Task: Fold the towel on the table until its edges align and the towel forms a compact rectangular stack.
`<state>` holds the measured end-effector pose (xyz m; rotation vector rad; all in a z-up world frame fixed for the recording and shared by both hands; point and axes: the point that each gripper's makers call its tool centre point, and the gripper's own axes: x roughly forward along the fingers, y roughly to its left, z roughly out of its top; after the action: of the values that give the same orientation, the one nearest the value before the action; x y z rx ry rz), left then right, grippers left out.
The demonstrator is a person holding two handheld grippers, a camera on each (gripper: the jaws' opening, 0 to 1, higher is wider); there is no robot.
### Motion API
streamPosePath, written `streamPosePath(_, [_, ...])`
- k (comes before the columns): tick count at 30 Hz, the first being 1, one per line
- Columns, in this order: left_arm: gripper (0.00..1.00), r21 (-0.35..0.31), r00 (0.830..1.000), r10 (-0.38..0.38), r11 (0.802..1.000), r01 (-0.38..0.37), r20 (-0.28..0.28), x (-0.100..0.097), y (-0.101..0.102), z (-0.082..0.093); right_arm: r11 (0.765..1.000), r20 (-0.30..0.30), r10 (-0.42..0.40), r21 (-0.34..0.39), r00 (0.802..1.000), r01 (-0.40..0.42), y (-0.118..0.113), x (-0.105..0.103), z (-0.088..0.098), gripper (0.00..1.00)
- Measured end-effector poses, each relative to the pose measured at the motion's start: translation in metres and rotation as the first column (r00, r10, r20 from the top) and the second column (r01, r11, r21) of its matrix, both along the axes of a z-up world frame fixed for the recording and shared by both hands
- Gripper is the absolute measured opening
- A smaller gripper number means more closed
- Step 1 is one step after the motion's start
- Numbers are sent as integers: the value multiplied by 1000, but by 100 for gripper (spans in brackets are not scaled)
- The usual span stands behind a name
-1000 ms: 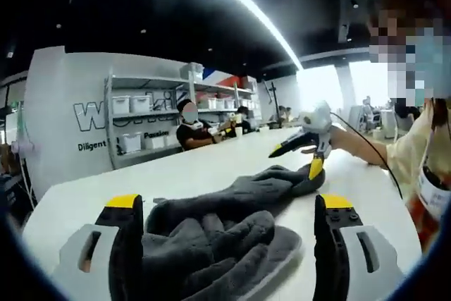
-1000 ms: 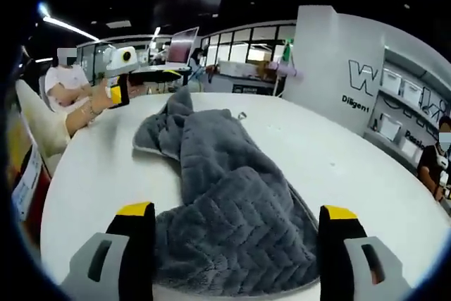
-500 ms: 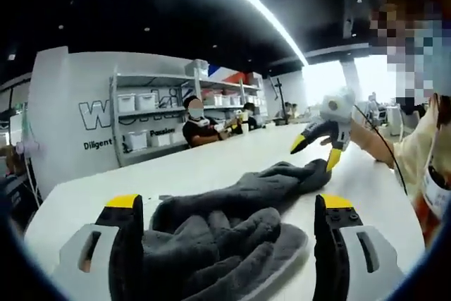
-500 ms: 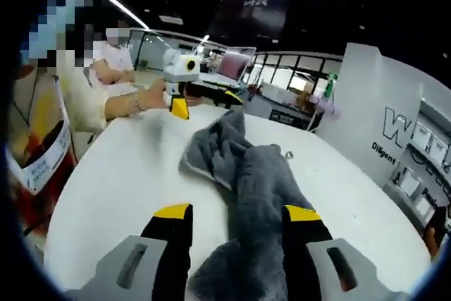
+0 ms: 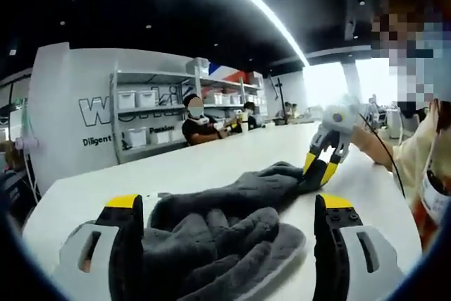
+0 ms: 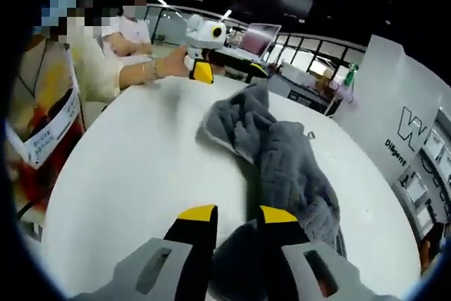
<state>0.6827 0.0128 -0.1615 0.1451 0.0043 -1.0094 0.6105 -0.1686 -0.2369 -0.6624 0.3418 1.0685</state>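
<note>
A crumpled grey towel (image 5: 218,234) lies on the white table (image 5: 211,163). My left gripper (image 5: 230,206) is open, its yellow-tipped jaws standing wide to either side of the towel's near heap. At the towel's far end my right gripper (image 5: 318,167) pinches the cloth. In the right gripper view the towel (image 6: 282,153) stretches away across the table (image 6: 134,167), and my right gripper (image 6: 237,215) is shut on its near end, with cloth bunched between the narrow jaws. The left gripper (image 6: 202,70) sits beyond the towel's far end, held by a hand.
The person holding the grippers (image 5: 423,146) stands at the table's right side. Shelves with white bins (image 5: 141,118) and seated people (image 5: 194,121) lie beyond the far edge. A laptop (image 6: 246,37) stands behind the table. Bare tabletop surrounds the towel.
My right gripper has dropped onto the towel's end and its jaws have closed on the cloth. The left gripper has stayed open in place.
</note>
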Motion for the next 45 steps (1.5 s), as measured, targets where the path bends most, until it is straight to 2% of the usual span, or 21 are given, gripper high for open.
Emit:
streamPosePath(6, [99,-8,1000,-1,1000,1,3,-1,0,2,995,1,-46,-88,999,46,-16,7,-13,16])
streamPosePath(8, [99,-7,1000,-2,1000,2,2,-1,0,2,994,-3,-46,-98,999,46,-17,7,-15,14])
streamPosePath(11, [99,-6,1000,-4,1000,4,-3,-1,0,2,993,-14,-49,-107,999,47,-17,6,-18,5])
streamPosePath(13, [99,-4,1000,-4,1000,4,-7,-1,0,1,993,-4,-48,-109,999,48,-17,6,-17,4])
streamPosePath(19, [99,10,1000,11,1000,-11,-13,2,2,-2,999,43,-20,-35,999,21,-9,3,4,2])
streamPosePath(23, [99,12,1000,10,1000,-9,-19,2,1,-4,997,52,-16,82,998,12,-2,1,26,2])
streamPosePath(27, [99,19,1000,10,1000,-9,-25,3,0,-6,981,70,-59,186,996,45,-7,8,46,2])
streamPosePath(31, [99,22,1000,9,1000,-8,-30,2,0,-8,933,62,-158,336,985,129,-21,24,71,2])
streamPosePath(35, [99,22,999,6,1000,-5,-33,2,0,-8,876,46,-262,430,964,218,-43,38,85,2])
streamPosePath(38, [99,20,999,3,1000,-3,-35,1,-1,-8,813,6,-325,513,946,276,-59,47,94,2])
streamPosePath(39, [99,19,999,3,1000,-2,-35,0,-1,-8,772,-15,-368,552,930,314,-70,53,98,2])
streamPosePath(43, [99,17,999,0,1000,1,-37,-1,-1,-8,655,-93,-466,632,880,414,-98,65,102,2])
streamPosePath(44, [99,19,999,0,1000,1,-38,-1,-1,-8,638,-106,-478,641,872,427,-102,67,101,2])
streamPosePath(45, [99,20,999,-1,1000,1,-39,-1,-1,-8,603,-127,-503,657,855,453,-111,71,101,2])
